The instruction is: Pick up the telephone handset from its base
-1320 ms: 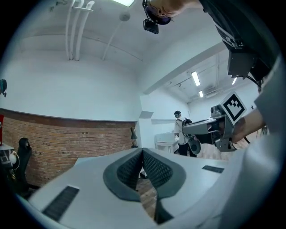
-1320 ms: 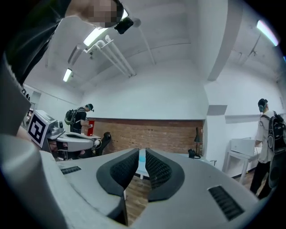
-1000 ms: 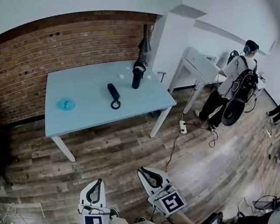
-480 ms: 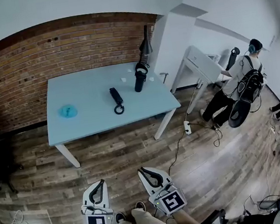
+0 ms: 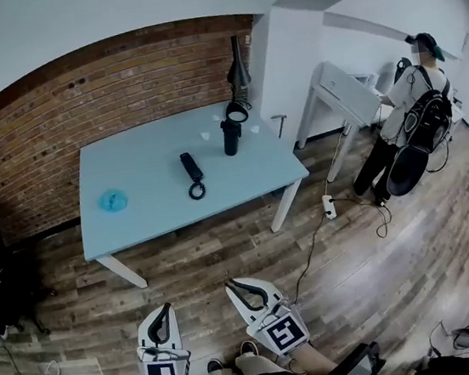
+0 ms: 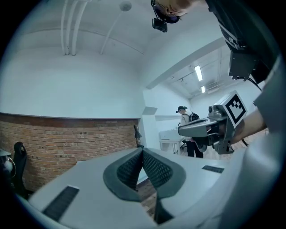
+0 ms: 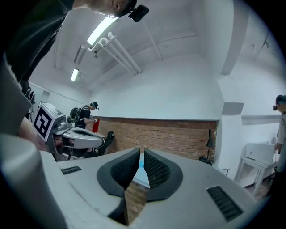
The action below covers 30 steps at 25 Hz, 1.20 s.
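A black telephone handset [image 5: 189, 166] lies on the light blue table [image 5: 144, 151] near its middle, with a dark loop [image 5: 196, 191] at its near end. No separate base can be made out. Both grippers hang low over the wooden floor, well short of the table. My left gripper [image 5: 162, 309] is shut and empty, its pads [image 6: 149, 167] meeting at the tip. To its right, my right gripper [image 5: 233, 287] is also shut with nothing in it. A sliver of the table [image 7: 142, 172] shows past its jaws.
A black cylinder [image 5: 229, 133] and a dark lamp [image 5: 238, 69] stand at the table's far right, a blue disc [image 5: 113, 200] at its left. A brick wall [image 5: 54, 120] runs behind. A person [image 5: 410, 121] stands by a white desk [image 5: 347, 95]; cables [image 5: 328, 213] lie on the floor.
The table has drawn a little nearer in the head view. Both grippers stay shut and low in the picture. The person at the right has shifted beside the white desk.
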Motion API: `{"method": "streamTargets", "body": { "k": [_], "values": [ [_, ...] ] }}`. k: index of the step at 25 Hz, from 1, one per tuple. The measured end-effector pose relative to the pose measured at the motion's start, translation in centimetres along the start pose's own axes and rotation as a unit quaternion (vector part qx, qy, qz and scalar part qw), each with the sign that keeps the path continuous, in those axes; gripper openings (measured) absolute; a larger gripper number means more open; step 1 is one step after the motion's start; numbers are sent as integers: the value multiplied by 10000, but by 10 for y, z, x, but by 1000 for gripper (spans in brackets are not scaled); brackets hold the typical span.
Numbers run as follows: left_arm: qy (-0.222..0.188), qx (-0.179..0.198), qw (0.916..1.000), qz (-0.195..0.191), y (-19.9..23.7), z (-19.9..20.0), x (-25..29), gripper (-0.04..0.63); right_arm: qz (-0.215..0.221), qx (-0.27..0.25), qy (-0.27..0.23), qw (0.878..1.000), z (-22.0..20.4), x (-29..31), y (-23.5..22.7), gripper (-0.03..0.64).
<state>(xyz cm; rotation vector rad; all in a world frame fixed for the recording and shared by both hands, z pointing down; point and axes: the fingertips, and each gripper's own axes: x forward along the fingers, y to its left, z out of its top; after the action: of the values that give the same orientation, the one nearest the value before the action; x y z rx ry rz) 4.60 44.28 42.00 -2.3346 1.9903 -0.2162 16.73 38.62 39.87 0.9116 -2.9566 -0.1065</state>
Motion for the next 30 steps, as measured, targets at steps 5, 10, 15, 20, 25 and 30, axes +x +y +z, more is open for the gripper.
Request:
{"method": "streamTargets", "body": {
  "k": [5,10,15,20,25,30],
  "values": [
    [51,-88,9999,95,-12,1,22,0,129,118,73,9998,-18,-1,-22,28],
    [75,-183,9998,-13,-14,-10,44,0,209,133,233,9994,-27,9,-34,28],
    [-79,-234,9996,-160,-4,-9,68,0,139,60,261,9995,-24,32,-49,28],
    [-165,-349,9989,-277,26,-12,92,0,237,-173,360,9989,-18,73,-44,28],
    [-26,-416,9979,-487,62,-12,111,0,216,-409,409,9981,-6,116,-33,28],
    [-65,-501,9957,-773,83,-11,133,0,16,-405,421,9983,2,142,-33,28]
  ]
}}
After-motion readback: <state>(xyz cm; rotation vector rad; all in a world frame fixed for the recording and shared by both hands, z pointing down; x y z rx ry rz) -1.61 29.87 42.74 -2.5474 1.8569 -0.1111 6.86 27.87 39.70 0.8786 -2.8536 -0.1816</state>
